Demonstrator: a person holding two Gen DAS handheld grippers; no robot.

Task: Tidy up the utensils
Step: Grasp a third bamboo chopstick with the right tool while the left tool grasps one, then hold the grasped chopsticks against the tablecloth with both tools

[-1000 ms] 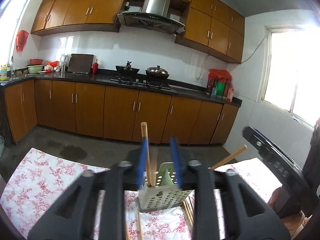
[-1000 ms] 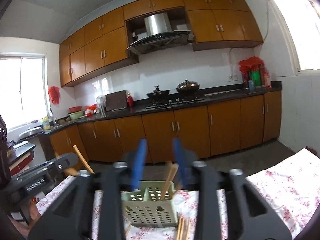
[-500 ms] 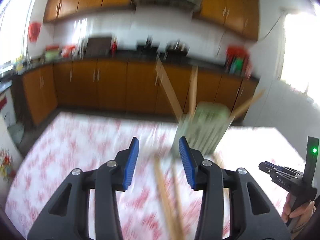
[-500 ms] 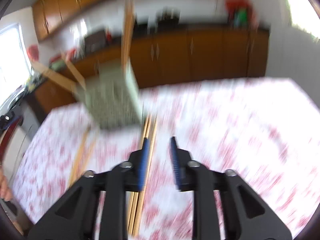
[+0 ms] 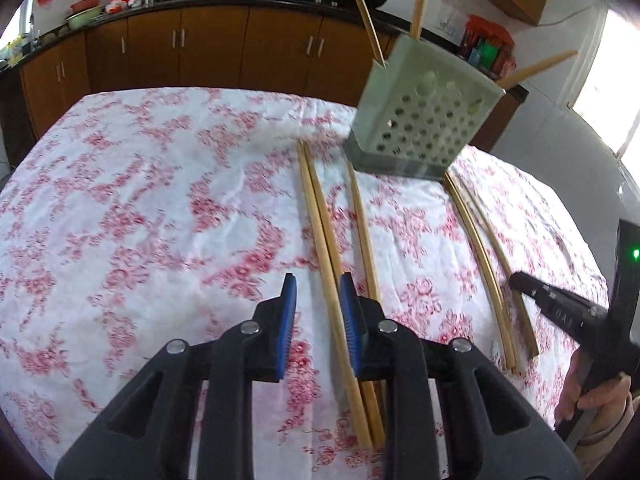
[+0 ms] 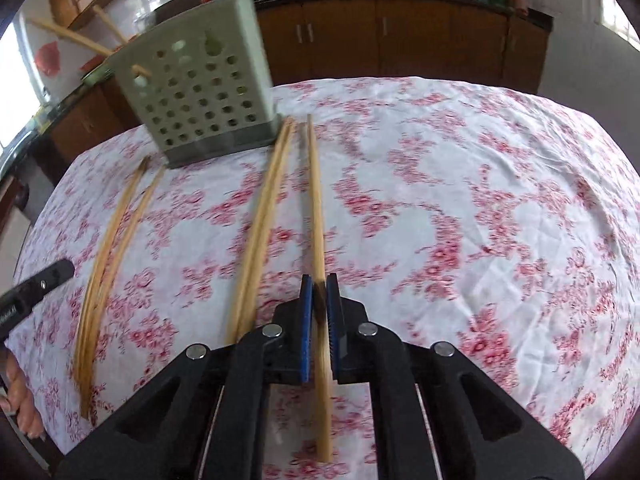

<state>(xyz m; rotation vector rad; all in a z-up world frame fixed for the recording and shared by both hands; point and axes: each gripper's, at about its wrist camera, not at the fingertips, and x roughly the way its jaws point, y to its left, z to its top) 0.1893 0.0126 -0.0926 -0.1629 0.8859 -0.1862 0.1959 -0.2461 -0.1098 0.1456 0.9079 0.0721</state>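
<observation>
Chopstick (image 6: 316, 208) clamped between right gripper (image 6: 319, 292) pads.

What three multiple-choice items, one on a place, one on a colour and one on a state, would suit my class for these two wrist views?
1. Where does the green holder stand?
A. On the floral tablecloth, at the far ends of the loose chopsticks
B. On the floor
C. In the person's hand

2. What colour are the pads on the fingers of the right gripper?
A. Red
B. Blue
C. Yellow

3. What state is the right gripper in?
A. Wide open over bare cloth
B. Shut on a chopstick
C. Pushed inside the holder

Answers:
1 A: its base sits on the cloth, with chopstick tips next to it.
2 B: both pads show bright blue against the black fingers.
3 B: the fingers are drawn close with the chopstick running between the pads.
</observation>
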